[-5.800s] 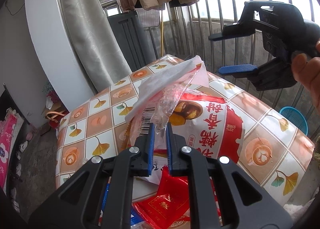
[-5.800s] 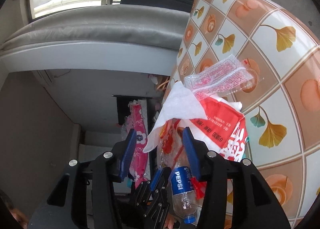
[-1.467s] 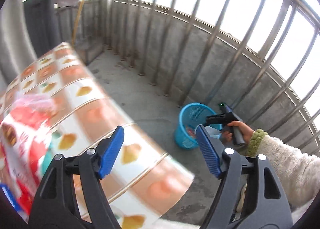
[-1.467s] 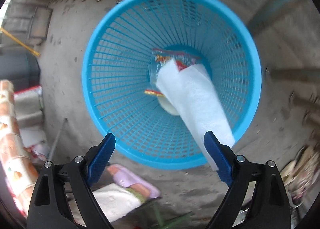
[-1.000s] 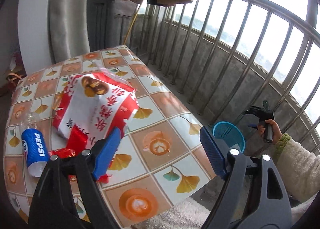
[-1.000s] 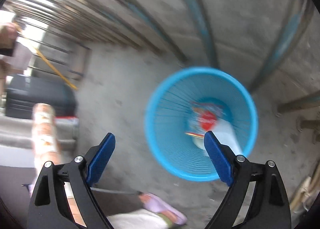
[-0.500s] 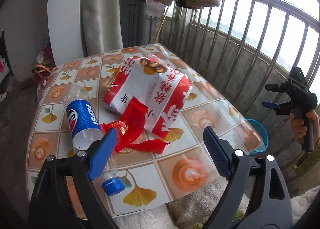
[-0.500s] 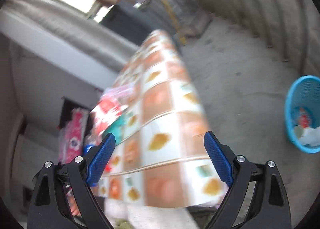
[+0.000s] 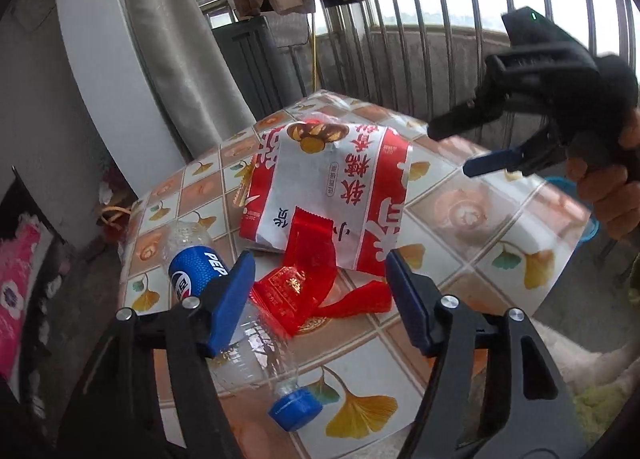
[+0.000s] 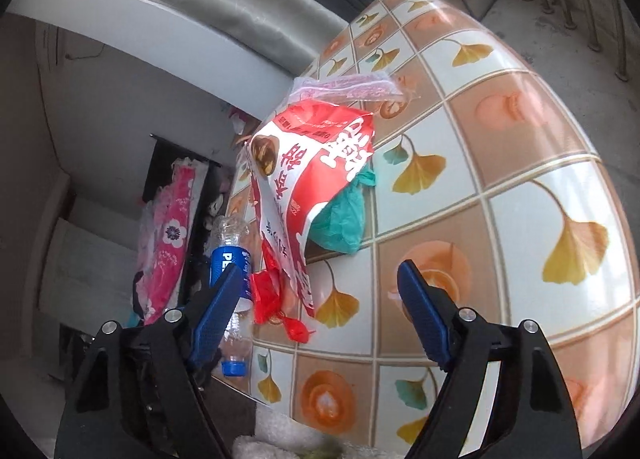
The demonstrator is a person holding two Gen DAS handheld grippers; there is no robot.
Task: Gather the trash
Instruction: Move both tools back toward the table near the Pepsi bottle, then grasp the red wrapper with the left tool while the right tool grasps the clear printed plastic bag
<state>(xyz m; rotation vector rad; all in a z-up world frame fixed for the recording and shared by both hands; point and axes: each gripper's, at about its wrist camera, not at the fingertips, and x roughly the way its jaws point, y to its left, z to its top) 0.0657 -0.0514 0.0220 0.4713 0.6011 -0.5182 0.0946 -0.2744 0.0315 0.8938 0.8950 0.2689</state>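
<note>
Red wrapper (image 9: pixel 298 291) at lower centre now sits between the left hand-held gripper's (image 9: pixel 320 299) spread jaws; the right hand-held gripper (image 10: pixel 320 315), emptied at the basket, returns spread over the table (image 10: pixel 520 163).

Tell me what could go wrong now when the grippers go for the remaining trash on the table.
The bottle lies on its side near the table edge, so a nudge could roll it off. The red wrapper overlaps the snack bag; the left gripper, jaws open, may drag both. The green bag tucked beneath could be missed.
</note>
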